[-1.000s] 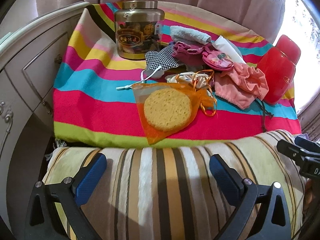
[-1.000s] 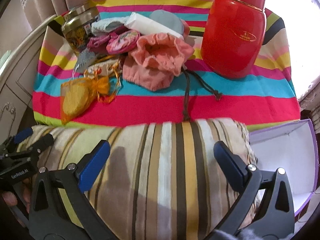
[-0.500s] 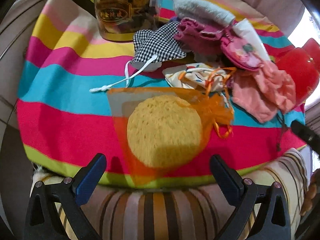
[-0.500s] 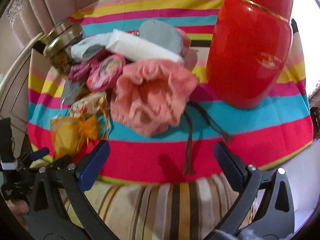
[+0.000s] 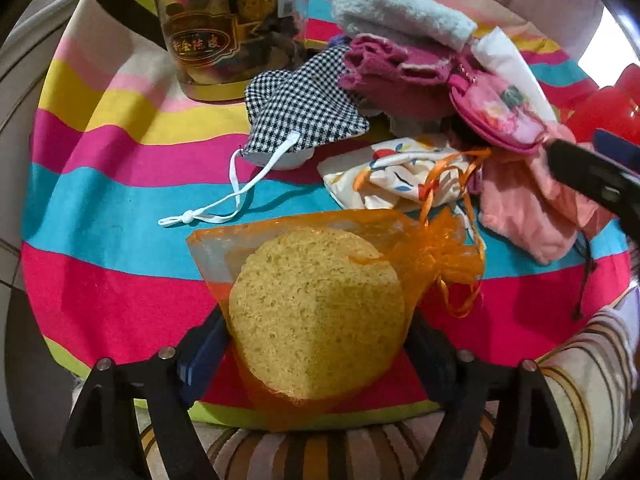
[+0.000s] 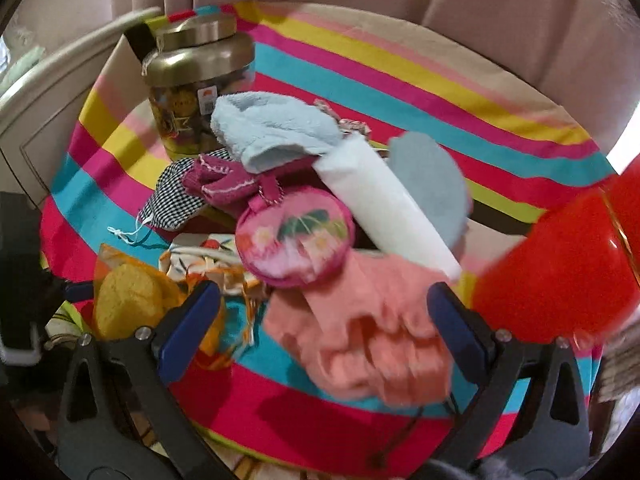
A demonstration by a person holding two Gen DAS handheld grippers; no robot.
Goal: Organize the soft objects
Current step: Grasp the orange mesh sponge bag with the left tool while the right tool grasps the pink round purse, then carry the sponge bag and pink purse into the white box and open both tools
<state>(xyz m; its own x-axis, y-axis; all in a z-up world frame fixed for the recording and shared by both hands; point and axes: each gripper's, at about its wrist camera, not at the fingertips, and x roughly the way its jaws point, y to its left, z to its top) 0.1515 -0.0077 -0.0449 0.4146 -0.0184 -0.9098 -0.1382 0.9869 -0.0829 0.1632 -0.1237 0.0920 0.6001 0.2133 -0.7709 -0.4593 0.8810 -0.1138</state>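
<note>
Left gripper (image 5: 316,344) closing around a sponge in an orange mesh bag (image 5: 320,312) — right gripper (image 6: 324,324) wide over a pink pouch (image 6: 360,344).

The bag lies at the near edge of the striped cloth (image 5: 112,240), sponge between the left jaws, both pads at its sides; whether they press yet cannot be told. The right jaws stand apart with nothing gripped. Behind — a checked mask (image 5: 308,112), a round pink purse (image 6: 296,240), a jar (image 5: 224,36) and a red bottle (image 6: 560,272).

Bare striped cloth (image 5: 100,216) fills the left wrist view's left half, offering open passage. The jar (image 5: 224,36) blocks the upper left; the heap of soft things (image 5: 400,80) crowds the upper right.
</note>
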